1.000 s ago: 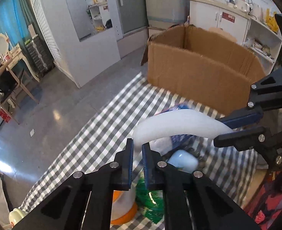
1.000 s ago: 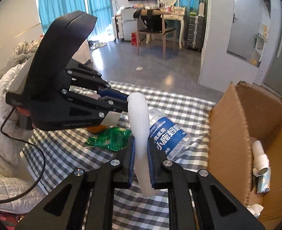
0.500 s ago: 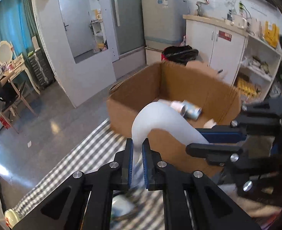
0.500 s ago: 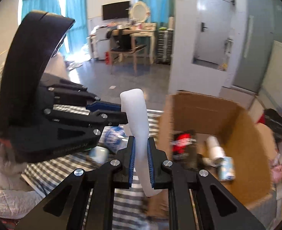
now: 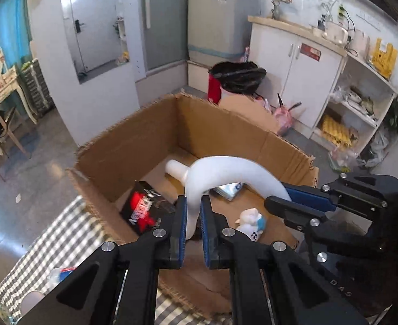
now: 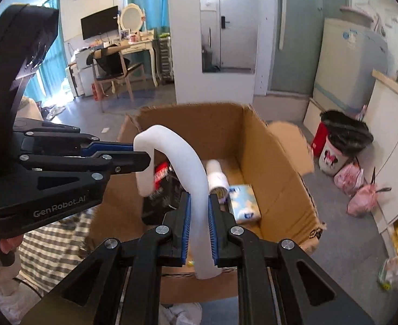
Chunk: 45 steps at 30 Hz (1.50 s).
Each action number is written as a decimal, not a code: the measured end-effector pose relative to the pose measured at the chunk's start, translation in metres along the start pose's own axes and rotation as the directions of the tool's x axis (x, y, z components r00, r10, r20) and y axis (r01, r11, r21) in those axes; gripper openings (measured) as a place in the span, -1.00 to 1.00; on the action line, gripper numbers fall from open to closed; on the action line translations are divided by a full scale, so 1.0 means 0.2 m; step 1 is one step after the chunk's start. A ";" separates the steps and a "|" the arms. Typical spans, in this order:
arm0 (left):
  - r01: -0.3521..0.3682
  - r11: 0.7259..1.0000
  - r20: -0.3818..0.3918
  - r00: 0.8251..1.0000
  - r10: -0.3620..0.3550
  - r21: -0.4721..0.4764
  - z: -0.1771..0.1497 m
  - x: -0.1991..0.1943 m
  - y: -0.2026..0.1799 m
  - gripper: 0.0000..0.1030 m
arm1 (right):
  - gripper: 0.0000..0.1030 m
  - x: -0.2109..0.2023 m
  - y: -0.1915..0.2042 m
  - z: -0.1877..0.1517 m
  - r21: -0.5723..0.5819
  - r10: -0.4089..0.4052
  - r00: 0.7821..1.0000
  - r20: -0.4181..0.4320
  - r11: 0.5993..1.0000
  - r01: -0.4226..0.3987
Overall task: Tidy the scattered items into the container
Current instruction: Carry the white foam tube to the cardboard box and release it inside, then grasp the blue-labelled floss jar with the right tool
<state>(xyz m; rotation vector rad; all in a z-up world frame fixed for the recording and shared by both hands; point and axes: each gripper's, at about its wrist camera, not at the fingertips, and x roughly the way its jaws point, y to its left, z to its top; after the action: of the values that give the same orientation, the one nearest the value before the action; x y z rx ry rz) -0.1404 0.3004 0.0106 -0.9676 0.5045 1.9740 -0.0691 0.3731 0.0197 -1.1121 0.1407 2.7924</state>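
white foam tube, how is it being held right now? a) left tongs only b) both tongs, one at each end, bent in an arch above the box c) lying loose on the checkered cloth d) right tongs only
b: the left tongs pinch one end of the white foam tube and the right tongs pinch the other, so it arches above the open cardboard box.

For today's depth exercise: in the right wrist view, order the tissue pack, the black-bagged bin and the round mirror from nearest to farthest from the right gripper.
1. Tissue pack, inside the box, just beyond the right gripper.
2. Black-bagged bin, on the floor, right.
3. Round mirror, on the far desk, upper left.
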 end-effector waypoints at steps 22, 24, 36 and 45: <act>-0.063 0.993 -0.045 0.997 0.059 -0.101 -0.05 0.02 0.12 0.59 | 0.36 0.04 -0.10 -0.03 0.072 -0.046 0.998 0.051 0.997 0.042; -0.056 0.993 -0.022 0.998 0.054 -0.102 -0.06 -0.04 0.14 0.59 | 0.45 0.01 -0.10 -0.01 0.078 -0.035 0.997 0.068 0.997 0.029; -0.184 0.943 0.080 0.974 0.214 -0.278 -0.33 -0.47 0.45 0.60 | 0.53 -0.14 0.16 0.02 -0.017 0.033 0.990 0.138 0.999 -0.031; -0.258 0.803 0.008 0.950 0.311 -0.537 -0.84 -0.67 0.89 1.00 | 0.61 -0.11 0.50 0.03 -0.108 0.160 0.981 0.108 0.983 -0.149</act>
<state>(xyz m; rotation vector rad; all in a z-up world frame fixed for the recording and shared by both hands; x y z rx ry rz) -0.1697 0.0231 0.0089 -1.1731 0.0316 2.4956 -0.0719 0.2741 0.0431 -0.9955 0.0793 3.0244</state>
